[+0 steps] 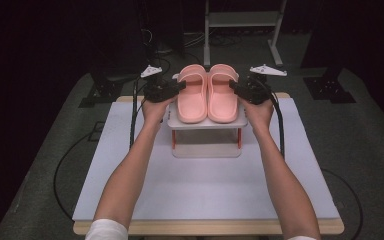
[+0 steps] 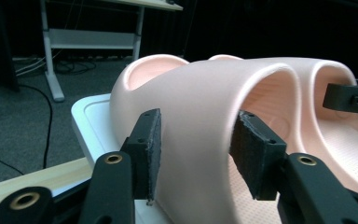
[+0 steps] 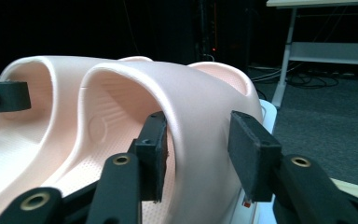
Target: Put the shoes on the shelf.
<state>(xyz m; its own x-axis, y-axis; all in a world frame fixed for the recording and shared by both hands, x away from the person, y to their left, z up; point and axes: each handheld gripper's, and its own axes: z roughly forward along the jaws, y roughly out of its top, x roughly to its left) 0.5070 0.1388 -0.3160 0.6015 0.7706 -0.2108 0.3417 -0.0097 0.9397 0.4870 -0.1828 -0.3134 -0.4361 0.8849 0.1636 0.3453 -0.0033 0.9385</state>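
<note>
I am holding my left gripper [image 2: 193,156] with its jaws set wide astride the outer strap wall of the left slipper [image 1: 192,95]; my right gripper [image 3: 198,154] is straddling the strap of the right slipper [image 1: 223,95] likewise, with neither pair yet pinching. The 2 pink slippers are sitting side by side on the white stand [image 1: 206,122] just ahead of my jaws. They are looking like light, soft moulded foam, matte with dotted footbeds; I judge the arched strap the best hold, yielding under the pads.
</note>
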